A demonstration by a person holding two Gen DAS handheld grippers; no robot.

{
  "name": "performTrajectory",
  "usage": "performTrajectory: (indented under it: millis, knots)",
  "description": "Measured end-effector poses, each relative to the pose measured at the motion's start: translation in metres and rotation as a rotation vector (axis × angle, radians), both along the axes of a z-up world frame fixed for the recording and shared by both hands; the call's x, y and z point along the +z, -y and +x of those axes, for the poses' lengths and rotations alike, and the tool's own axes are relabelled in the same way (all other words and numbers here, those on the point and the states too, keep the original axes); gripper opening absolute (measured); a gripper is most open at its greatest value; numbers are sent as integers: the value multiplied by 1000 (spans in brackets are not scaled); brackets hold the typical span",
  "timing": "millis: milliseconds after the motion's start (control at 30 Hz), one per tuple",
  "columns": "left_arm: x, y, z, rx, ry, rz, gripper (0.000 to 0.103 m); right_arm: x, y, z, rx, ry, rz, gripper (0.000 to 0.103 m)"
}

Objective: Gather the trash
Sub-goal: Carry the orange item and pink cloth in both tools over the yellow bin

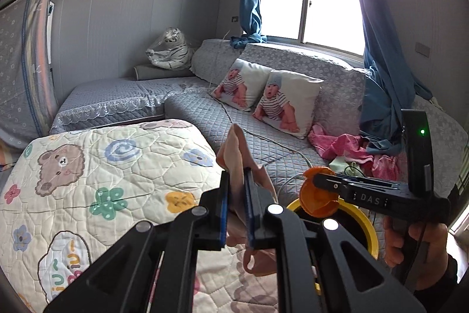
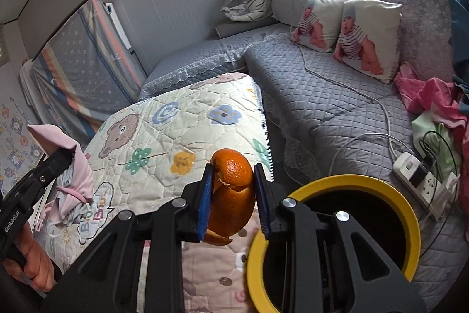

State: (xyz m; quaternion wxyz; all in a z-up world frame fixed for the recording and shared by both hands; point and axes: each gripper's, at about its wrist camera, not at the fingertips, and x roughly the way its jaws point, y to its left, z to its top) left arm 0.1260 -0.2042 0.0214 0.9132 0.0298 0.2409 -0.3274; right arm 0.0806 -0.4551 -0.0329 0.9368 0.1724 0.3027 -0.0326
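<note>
Your right gripper (image 2: pixel 233 195) pinches orange peel (image 2: pixel 233 189); the bin (image 2: pixel 410 213) sits right of it; releasing here risks missing; left gripper (image 1: pixel 236 204) pinches a pink mask (image 1: pixel 237 154).

Near surface: cartoon quilt (image 2: pixel 176 131), ahead-left of the right tool.
Far surface: grey sofa (image 2: pixel 328 101).
On sofa: two baby-print cushions (image 2: pixel 346 34), pink clothes (image 2: pixel 431 96), power strip (image 2: pixel 422 181).

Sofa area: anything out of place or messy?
Yes. Crumpled pink clothes lie heaped at the grey quilted sofa's right end, beside a white power strip sitting on the seat, its white cable trailing across the cushions.
</note>
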Motion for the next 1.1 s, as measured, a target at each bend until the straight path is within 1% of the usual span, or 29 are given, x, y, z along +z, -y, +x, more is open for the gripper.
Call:
performTrajectory:
  millis: [367,667,767,867,1000,1100]
  knots:
    - [-7,59,-23,-135,18,55,9,-27,50,-53,-169,-19,21,26]
    - [-21,101,-32,-205,9,92,9,-41,76,-76,-266,-38,10,26]
    - [-31,116,-32,-225,-6,104,9,-47,83,-81,-306,-54,-5,26]
    - [-44,131,-29,-241,-24,116,10,-55,90,-86,-322,-67,8,26]
    - [-65,151,-22,-246,-84,138,10,-65,98,-89,-344,-88,7,26]
    - [-78,162,-15,-244,-120,151,10,-73,106,-89,-358,-105,25,26]
